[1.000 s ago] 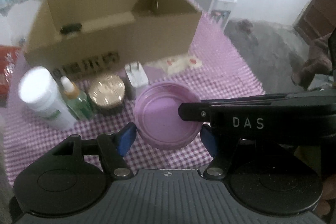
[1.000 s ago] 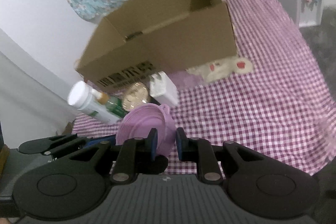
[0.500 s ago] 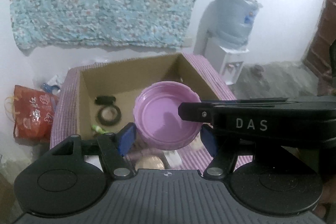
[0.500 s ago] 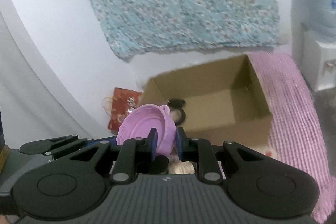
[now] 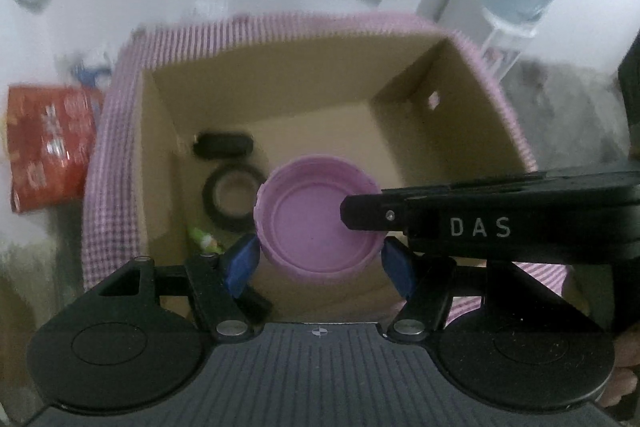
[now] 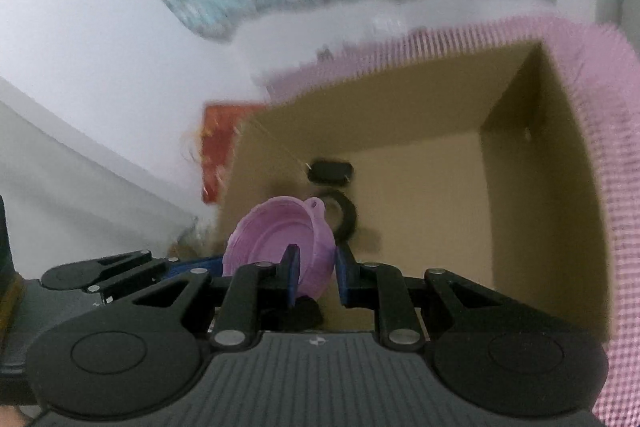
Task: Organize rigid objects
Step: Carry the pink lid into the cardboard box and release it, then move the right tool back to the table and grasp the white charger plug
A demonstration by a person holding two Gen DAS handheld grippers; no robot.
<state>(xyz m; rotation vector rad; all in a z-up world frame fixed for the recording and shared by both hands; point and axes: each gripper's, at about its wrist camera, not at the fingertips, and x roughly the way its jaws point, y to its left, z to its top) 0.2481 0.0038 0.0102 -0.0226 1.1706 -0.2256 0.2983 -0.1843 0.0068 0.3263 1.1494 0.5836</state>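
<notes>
A purple bowl [image 5: 316, 215] hangs over the open cardboard box [image 5: 280, 99], held two ways: the left tool [image 5: 318, 259] clamps its outer sides with blue pads, and the right tool [image 6: 314, 273] pinches its rim. Below, near the box's left wall, lie a black tape ring [image 5: 228, 201] and a small black case [image 5: 222, 145]. If one tool lets go early, or the two pull apart, the bowl could likely tip, drop onto the ring, or catch the near wall.

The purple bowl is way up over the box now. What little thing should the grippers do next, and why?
Probably lower the round purple plastic bowl toward the bare floor of the brown cardboard box. Both the left gripper and right gripper grip it above the opening, beside the black tape ring, so letting go now would drop it.
</notes>
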